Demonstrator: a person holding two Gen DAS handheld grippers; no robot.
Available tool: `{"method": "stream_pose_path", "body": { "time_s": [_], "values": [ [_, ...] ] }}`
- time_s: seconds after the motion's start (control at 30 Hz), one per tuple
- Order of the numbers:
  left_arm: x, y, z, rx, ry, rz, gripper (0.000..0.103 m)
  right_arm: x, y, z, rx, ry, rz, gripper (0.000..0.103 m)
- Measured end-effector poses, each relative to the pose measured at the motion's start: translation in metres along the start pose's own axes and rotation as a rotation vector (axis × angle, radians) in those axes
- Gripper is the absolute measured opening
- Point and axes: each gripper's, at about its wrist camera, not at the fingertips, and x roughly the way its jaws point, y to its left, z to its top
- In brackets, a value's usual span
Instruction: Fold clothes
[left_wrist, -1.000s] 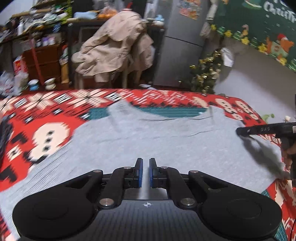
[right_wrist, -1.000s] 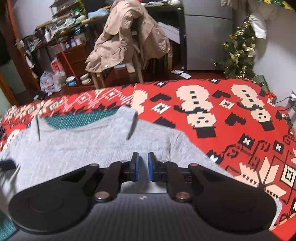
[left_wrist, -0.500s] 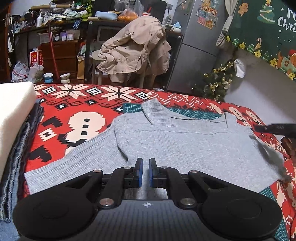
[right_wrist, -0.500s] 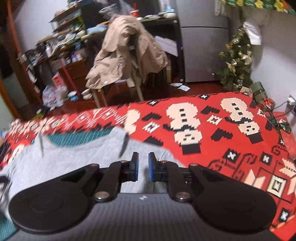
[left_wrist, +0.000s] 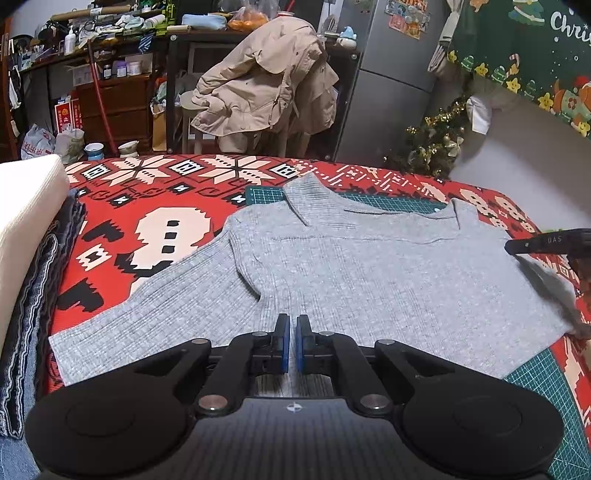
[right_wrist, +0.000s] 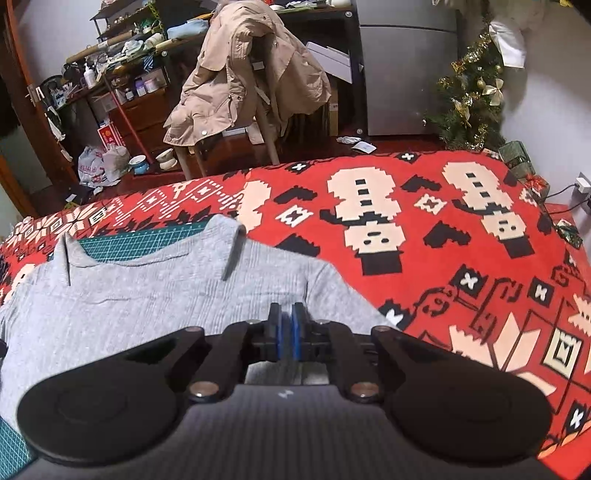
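Grey sweater spread flat ahead of both claws

The grey sweater lies on the red patterned blanket; left claw closed, empty, over its hem; right claw has just been closing, nothing visibly between its pads.

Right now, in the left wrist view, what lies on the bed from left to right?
Folded stack → sweater sleeve → left gripper → right gripper's finger.

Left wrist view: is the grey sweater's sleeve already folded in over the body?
No. The sleeve lies stretched out sideways from the grey sweater, flat on the red blanket.
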Motion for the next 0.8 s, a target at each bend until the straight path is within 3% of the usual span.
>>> {"method": "stream_pose_path", "body": {
  "time_s": [0.13, 0.43, 0.8],
  "values": [
    [0.001, -0.001, 0.005, 0.002, -0.004, -0.001, 0.004, -0.019, 0.004, -0.002, -0.004, -0.035, 0.008, 0.007],
    [0.025, 0.007, 0.034, -0.031, 0.036, 0.038, 0.002, -0.054, 0.022, -0.033, -0.054, 0.0, 0.074, 0.009],
    [0.046, 0.02, 0.064, -0.043, 0.061, 0.034, 0.003, -0.066, 0.027, -0.039, -0.054, -0.007, 0.09, 0.01]
  ]
}}
